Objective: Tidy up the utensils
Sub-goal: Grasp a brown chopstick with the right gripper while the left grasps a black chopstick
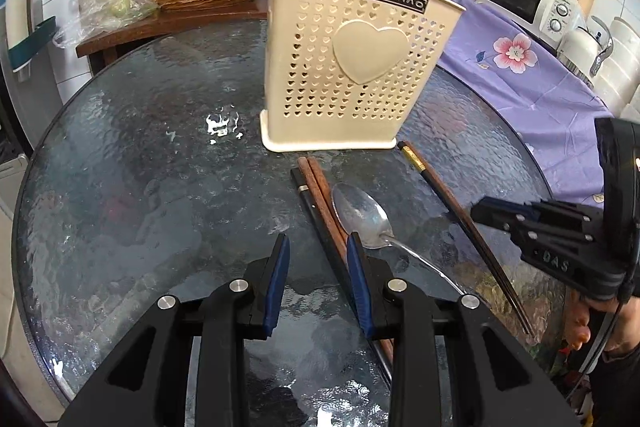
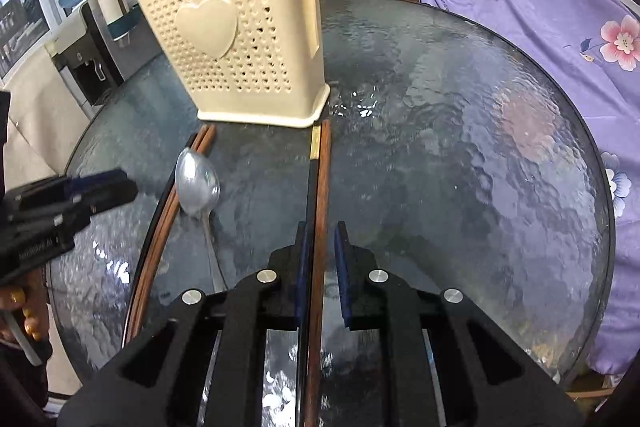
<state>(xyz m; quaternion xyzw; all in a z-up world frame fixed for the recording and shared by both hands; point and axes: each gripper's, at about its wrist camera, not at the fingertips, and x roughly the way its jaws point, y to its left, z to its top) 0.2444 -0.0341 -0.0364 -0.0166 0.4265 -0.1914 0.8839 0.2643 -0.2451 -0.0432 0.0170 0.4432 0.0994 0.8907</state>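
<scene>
The right gripper (image 2: 320, 239) is clamped on two chopsticks (image 2: 318, 187). The left gripper (image 1: 318, 251) is partly apart, empty. Between them lie one spoon (image 1: 360, 217) and three more chopsticks (image 1: 320, 203). Beyond stands one holder (image 1: 352, 67), on the table (image 1: 140, 167).

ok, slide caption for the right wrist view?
Right gripper closed on a chopstick pair lying on the glass table, pointing toward the cream utensil holder.
</scene>
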